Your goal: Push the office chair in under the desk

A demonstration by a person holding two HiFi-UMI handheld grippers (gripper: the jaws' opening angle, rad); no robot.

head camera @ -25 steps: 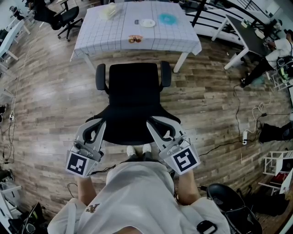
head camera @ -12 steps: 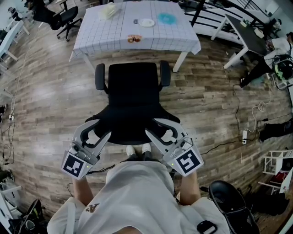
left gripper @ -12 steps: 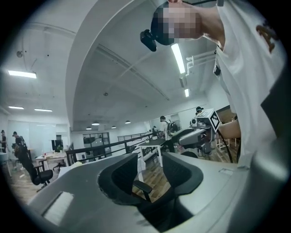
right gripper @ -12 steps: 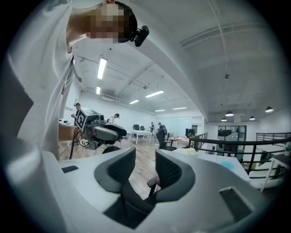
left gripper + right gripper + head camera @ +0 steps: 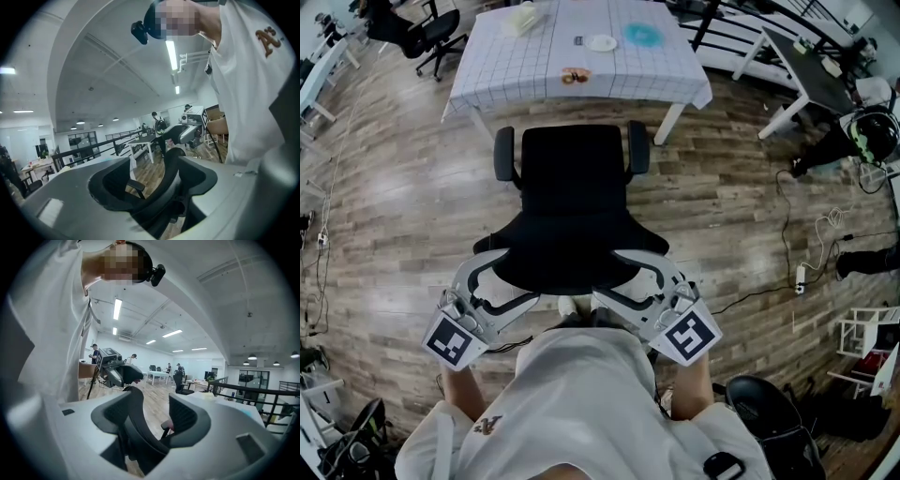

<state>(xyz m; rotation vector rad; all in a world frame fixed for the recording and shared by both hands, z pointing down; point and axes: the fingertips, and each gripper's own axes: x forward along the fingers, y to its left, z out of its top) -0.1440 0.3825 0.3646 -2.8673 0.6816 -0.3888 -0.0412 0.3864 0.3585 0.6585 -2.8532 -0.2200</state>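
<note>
Two grippers flanked the backrest [image 5: 572,267] of the office chair [image 5: 574,183], on its side away from the desk [image 5: 511,80]; left gripper [image 5: 517,277] and right gripper [image 5: 614,277] sat about equally far from the desk, so neither arm was nearer. Both sets of jaws were opening and stood wide; in each gripper view the backrest's rim lay between them, pads not pressing on it as far as I could see. Chair stood just short of the desk, seat facing it, not yet under; it lined up with the gap between the desk's front legs [image 5: 670,127]. Relation that mattered, I judged: chair's front-to-back axis pointed straight at the desk, and the desk lay dead ahead of both grippers, beyond the chair; an even shove from both sides should roll it in; uneven pressure would likely swivel it toward a desk leg.
</note>
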